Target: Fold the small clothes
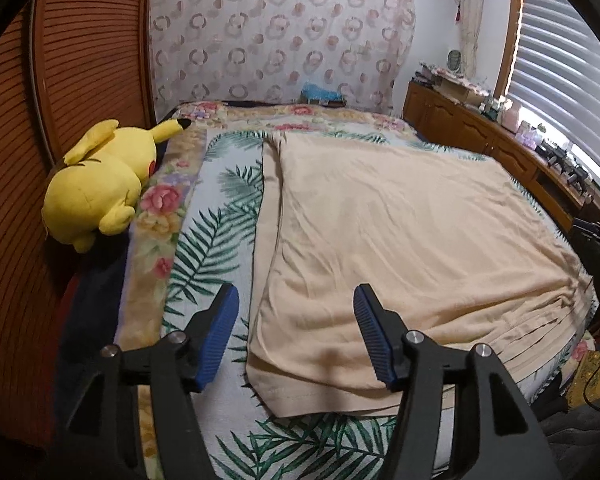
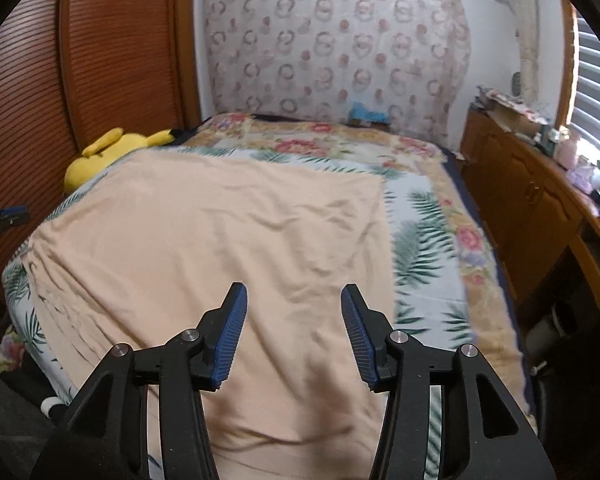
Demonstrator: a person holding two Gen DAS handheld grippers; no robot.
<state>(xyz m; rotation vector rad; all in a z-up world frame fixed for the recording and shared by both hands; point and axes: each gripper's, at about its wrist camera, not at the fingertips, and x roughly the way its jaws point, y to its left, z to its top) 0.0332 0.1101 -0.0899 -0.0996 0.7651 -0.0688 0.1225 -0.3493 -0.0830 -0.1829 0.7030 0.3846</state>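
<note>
A peach-coloured garment (image 1: 400, 232) lies spread flat on the bed, covering most of the leaf-printed bedspread (image 1: 220, 216), with one long side folded over so that a narrow strip of its lower layer shows along the left edge in the left wrist view. Its near hem reaches almost to the foot of the bed, and a run of pleat-like creases fans out at its near right corner in that view; in the right wrist view the same cloth (image 2: 228, 248) fills the middle of the bed, with those creases at its near left corner. The left gripper (image 1: 296, 336) hangs over the garment's near left corner with its jaws about half open; the left pad stands over the bedspread, the right over the cloth, and nothing is pinched between them. The right gripper (image 2: 292, 332) hangs over the near part of the garment, its jaws likewise parted about halfway and holding nothing. A yellow plush toy (image 1: 100, 188) lies at the left edge of the bed against a wooden slatted door (image 1: 72, 80). A patterned curtain (image 1: 280, 36) hangs behind the head of the bed, and a cluttered wooden cabinet (image 1: 480, 132) runs along the right under window blinds (image 1: 572, 80).
</note>
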